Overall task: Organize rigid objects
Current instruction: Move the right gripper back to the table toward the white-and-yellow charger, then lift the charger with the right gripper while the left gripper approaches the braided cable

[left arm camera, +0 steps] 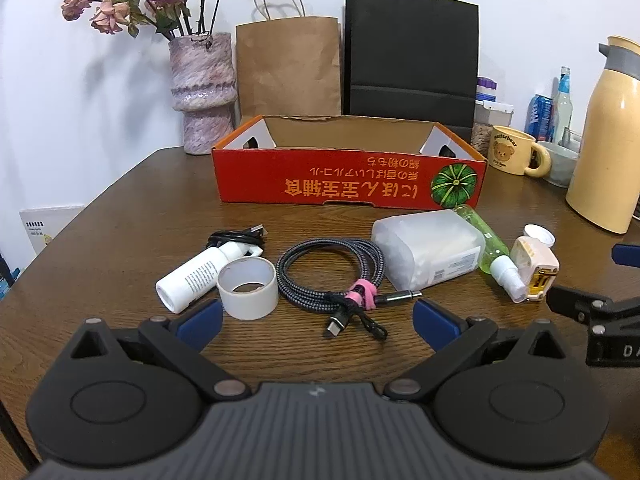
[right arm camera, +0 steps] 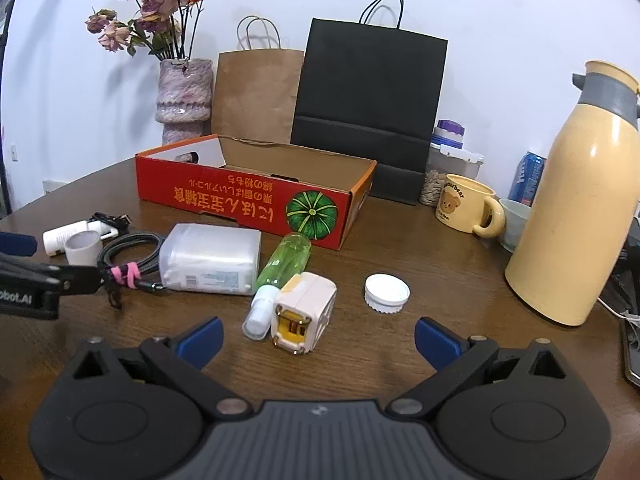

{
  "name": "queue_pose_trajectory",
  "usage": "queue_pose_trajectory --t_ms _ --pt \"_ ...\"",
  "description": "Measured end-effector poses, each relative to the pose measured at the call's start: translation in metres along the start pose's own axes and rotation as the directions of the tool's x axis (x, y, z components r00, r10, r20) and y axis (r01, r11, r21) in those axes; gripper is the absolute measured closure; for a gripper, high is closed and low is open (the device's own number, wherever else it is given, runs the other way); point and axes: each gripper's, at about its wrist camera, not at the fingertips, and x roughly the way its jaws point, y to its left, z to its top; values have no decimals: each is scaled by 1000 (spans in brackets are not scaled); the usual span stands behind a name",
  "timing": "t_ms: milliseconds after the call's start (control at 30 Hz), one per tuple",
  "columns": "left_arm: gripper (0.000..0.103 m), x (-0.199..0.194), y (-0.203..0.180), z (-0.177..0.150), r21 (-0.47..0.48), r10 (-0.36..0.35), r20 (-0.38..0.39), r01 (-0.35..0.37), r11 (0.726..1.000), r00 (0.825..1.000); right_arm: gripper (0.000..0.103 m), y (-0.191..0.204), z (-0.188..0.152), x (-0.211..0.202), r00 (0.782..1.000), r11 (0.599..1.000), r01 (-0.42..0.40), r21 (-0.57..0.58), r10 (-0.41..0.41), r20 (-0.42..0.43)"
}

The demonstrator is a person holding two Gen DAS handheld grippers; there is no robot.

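Note:
An open red cardboard box [left arm camera: 348,178] [right arm camera: 240,200] stands at the back of the wooden table. In front of it lie a white spray bottle [left arm camera: 196,276], a white tape roll [left arm camera: 248,289], a coiled braided cable [left arm camera: 332,276], a clear plastic container [left arm camera: 430,252] [right arm camera: 210,258], a green spray bottle [left arm camera: 490,246] [right arm camera: 282,268], a white plug adapter [left arm camera: 534,266] [right arm camera: 302,314] and a white lid [right arm camera: 387,293]. My left gripper [left arm camera: 318,322] is open and empty, just before the cable. My right gripper [right arm camera: 318,338] is open and empty, just before the adapter.
A vase of dried roses [left arm camera: 202,92], a brown paper bag [left arm camera: 288,66] and a black paper bag [left arm camera: 412,58] stand behind the box. At the right are a yellow bear mug [right arm camera: 466,204], a tall cream thermos [right arm camera: 582,216], jars and a can.

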Motion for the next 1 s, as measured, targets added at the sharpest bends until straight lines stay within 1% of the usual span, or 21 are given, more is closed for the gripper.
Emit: queue_pose_trajectory --t_ms 133,300,367,467,533,600,700,833,1000 --pt "0 3 1 1 -6 11 -4 -11 1000 1000 10 -2 3 15 1000 999 1 33 -1 -12" --pt "0 8 -1 2 -3 21 -7 -21 1000 1000 23 -9 5 30 1000 994 -8 109 10 -15" --pt "0 9 -3 2 1 22 -9 -22 1000 1000 26 -11 7 36 1000 993 -11 120 13 -19" --pt "0 10 -5 2 8 29 -11 -29 1000 1000 34 -13 7 43 999 990 -20 137 25 -35" --pt "0 10 -5 2 6 27 -13 -27 1000 1000 41 -15 7 46 998 988 -28 153 35 -42" --pt "0 11 -5 2 6 29 -16 -29 1000 999 57 -17 6 48 998 988 -23 156 31 -50" --pt "0 13 -6 3 6 32 -20 -32 999 999 69 -18 6 54 997 986 -24 163 35 -69" --pt "0 15 -7 3 9 33 -23 -33 999 999 72 -17 6 61 996 986 -35 163 49 -81" --pt "0 17 -8 4 10 29 -30 -29 1000 999 72 -15 6 62 996 988 -35 154 48 -80"
